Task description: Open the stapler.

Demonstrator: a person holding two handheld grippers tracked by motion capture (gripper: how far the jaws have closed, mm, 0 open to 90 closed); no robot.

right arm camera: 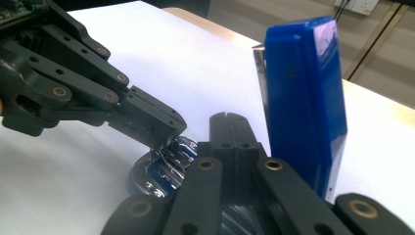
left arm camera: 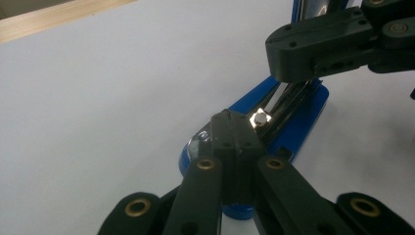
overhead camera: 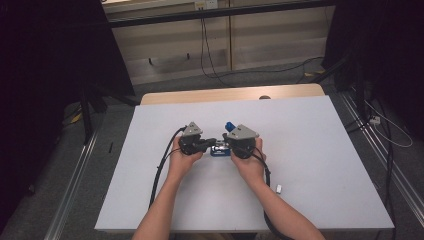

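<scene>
A blue stapler [overhead camera: 219, 151] lies swung open on the white table [overhead camera: 310, 150], its lid [right arm camera: 303, 98] standing upright. My left gripper [overhead camera: 212, 143] is shut, its tips resting on the stapler's low front end [left arm camera: 293, 127], nothing between the jaws. In the left gripper view its closed jaws [left arm camera: 233, 118] sit beside a small silver stud [left arm camera: 261, 118] on the metal rail. My right gripper [overhead camera: 225, 145] is shut too, coming in from the other side, just in front of the upright lid. In the right gripper view its tips [right arm camera: 228, 118] hover over the shiny metal base [right arm camera: 164, 166], where the left gripper [right arm camera: 156, 125] presses down.
A small silver-white piece [overhead camera: 279, 188] lies near the table's front right. A wooden strip [overhead camera: 230, 94] runs along the far edge. Cables [overhead camera: 165, 165] trail from both grippers toward the person. Dark stands and floor cables flank the table.
</scene>
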